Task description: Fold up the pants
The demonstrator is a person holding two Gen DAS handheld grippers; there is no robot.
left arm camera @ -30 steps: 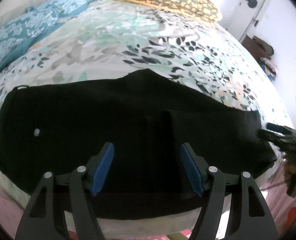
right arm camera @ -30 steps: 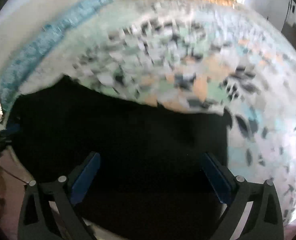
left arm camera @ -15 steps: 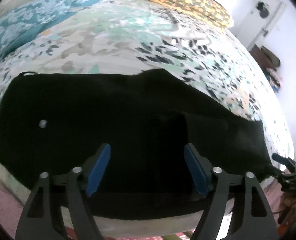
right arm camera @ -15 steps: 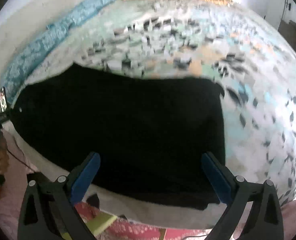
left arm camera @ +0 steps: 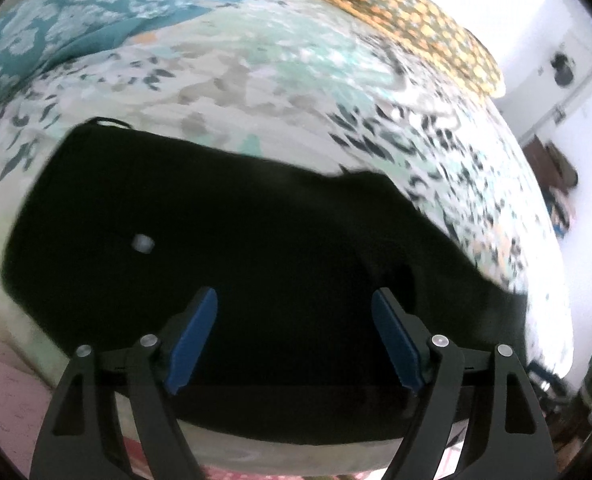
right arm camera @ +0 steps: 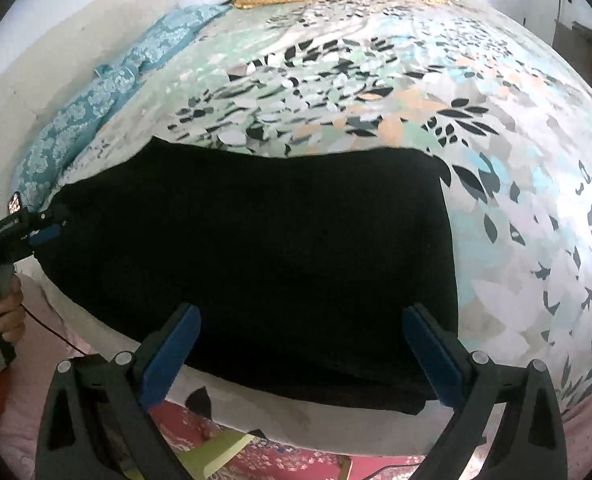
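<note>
Black pants [left arm camera: 255,240] lie flat near the front edge of a bed with a leaf-print sheet [left arm camera: 296,80]. They also show in the right wrist view [right arm camera: 275,240] as a folded dark rectangle. A small pale button [left arm camera: 143,243] sits on the left part. My left gripper [left arm camera: 293,304] is open and empty, hovering over the pants near the front edge. My right gripper [right arm camera: 302,320] is open and empty, over the pants' near right part. The left gripper also shows in the right wrist view [right arm camera: 41,226] at the pants' left end.
A teal floral blanket [left arm camera: 75,28] lies at the back left and an orange patterned pillow [left arm camera: 408,20] at the head of the bed. A red patterned floor mat [right arm camera: 275,456] lies below the bed edge. A door and dark furniture [left arm camera: 552,168] stand at the right.
Both grippers have drawn back and up from the pants. The left view has swung left, so the pants' left end sits more central. The right view now shows the whole folded piece.
</note>
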